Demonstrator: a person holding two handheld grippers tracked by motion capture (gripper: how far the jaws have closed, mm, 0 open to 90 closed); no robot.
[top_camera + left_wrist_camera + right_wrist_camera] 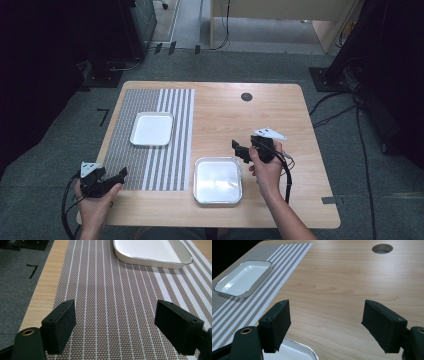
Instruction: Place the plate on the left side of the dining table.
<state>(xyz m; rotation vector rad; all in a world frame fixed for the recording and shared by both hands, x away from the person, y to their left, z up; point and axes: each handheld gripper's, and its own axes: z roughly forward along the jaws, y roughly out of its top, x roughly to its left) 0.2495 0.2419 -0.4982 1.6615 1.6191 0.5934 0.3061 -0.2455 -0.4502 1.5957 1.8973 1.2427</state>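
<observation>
Both grippers are released, holding nothing. The left gripper point(121, 174) hovers over the mat point(145, 165), near its front-left corner. The right gripper point(240, 150) hangs right of the mat, just behind the silver tray point(218, 200).

A wooden table on grey carpet in a dim workroom

The light wooden table point(280, 115) has rounded corners and a round cable hole point(246, 97) near its far edge; a striped woven placemat point(150, 165) covers its left part. It stands on grey carpet point(60, 145) marked with a black tape corner point(103, 115) to the left and short tape strips point(171, 48) beyond the far edge. Black cables point(365, 160) trail across the floor on the right. Dark equipment point(120, 30) stands at the back left, pale wooden furniture point(280, 10) at the back, and a black stand base point(327, 79) at the right. The room's sides lie in deep shadow, while the tabletop is evenly lit.
</observation>
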